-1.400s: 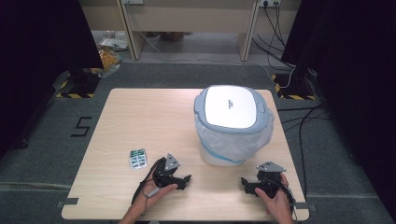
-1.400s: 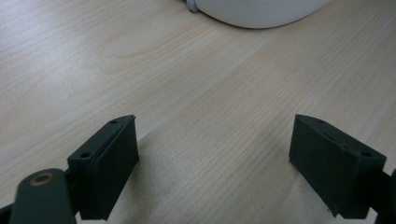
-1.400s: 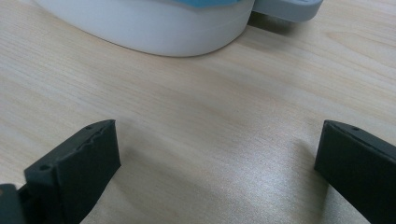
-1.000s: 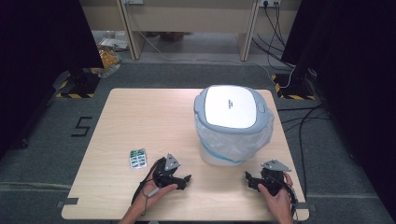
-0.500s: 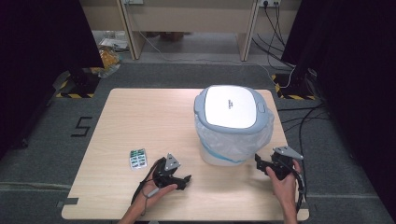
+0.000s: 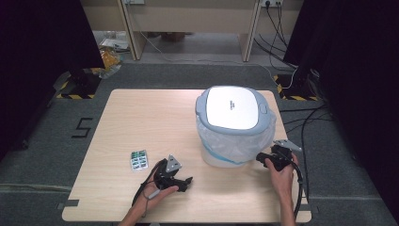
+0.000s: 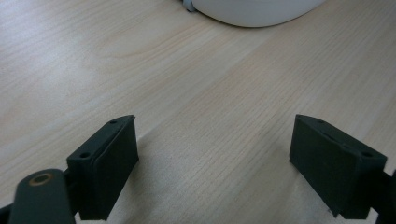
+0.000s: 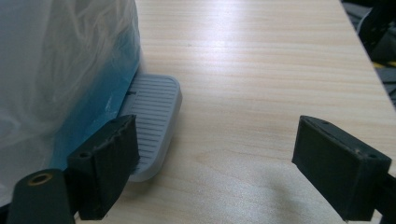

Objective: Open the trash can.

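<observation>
A white bin [image 6: 234,107] with a grey-rimmed lid and a clear bag liner stands right of the table's middle. My right gripper [image 6: 261,158] sits low at the bin's right base, open with nothing between its jaws. In the right gripper view, the right gripper [image 8: 217,144] has the bin's grey ribbed pedal [image 8: 153,116] just past its left jaw, beside the bag-covered wall [image 8: 60,70]. My left gripper [image 6: 184,181] rests near the front edge, open. In the left gripper view, the left gripper [image 7: 215,140] frames bare wood, with the bin's base [image 7: 254,9] farther off.
A small blister pack [image 6: 139,160] of green pills lies on the table [image 6: 141,122] to the left of my left gripper. The table's right edge runs close behind my right hand. Cables trail over the grey floor at right.
My right gripper has moved from the front edge away and to the right, up to the bin's right base. The left gripper has stayed put.
</observation>
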`<act>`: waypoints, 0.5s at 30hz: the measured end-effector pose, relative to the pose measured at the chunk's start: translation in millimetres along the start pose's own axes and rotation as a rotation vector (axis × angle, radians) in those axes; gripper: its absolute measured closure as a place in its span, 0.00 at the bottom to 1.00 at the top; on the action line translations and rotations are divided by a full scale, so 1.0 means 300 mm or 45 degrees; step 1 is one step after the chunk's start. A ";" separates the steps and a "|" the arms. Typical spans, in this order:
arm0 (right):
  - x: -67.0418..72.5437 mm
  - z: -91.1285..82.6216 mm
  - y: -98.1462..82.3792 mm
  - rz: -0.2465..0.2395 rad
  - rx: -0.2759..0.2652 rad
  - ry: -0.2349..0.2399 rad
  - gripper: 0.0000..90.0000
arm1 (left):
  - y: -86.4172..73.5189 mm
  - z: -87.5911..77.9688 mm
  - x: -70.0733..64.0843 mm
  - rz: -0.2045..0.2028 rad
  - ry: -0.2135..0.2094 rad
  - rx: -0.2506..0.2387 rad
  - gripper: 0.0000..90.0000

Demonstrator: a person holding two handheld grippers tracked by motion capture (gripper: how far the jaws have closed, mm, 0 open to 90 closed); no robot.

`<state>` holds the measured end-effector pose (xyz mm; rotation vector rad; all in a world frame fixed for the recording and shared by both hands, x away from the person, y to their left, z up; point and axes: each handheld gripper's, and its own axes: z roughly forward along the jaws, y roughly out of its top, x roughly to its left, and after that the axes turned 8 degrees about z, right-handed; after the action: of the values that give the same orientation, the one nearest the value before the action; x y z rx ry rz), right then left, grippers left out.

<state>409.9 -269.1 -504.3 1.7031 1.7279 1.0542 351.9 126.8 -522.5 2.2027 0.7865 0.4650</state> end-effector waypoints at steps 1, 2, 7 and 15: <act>0.005 -0.002 -0.002 -0.010 -0.003 -0.018 0.17 | 0.000 0.000 0.000 0.001 0.000 0.000 0.16; 0.011 -0.002 -0.004 -0.002 -0.006 -0.027 0.17 | 0.000 0.000 0.000 -0.001 -0.003 -0.001 0.16; 0.028 -0.015 -0.022 0.031 -0.012 -0.059 0.18 | -0.003 -0.002 -0.001 0.000 -0.005 -0.006 0.16; 0.018 -0.062 -0.078 0.122 0.012 0.073 0.18 | -0.004 -0.003 -0.001 0.004 -0.007 -0.005 0.16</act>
<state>380.7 -265.4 -511.2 1.7939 1.7033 1.1490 350.7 127.8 -522.7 2.2007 0.7791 0.4617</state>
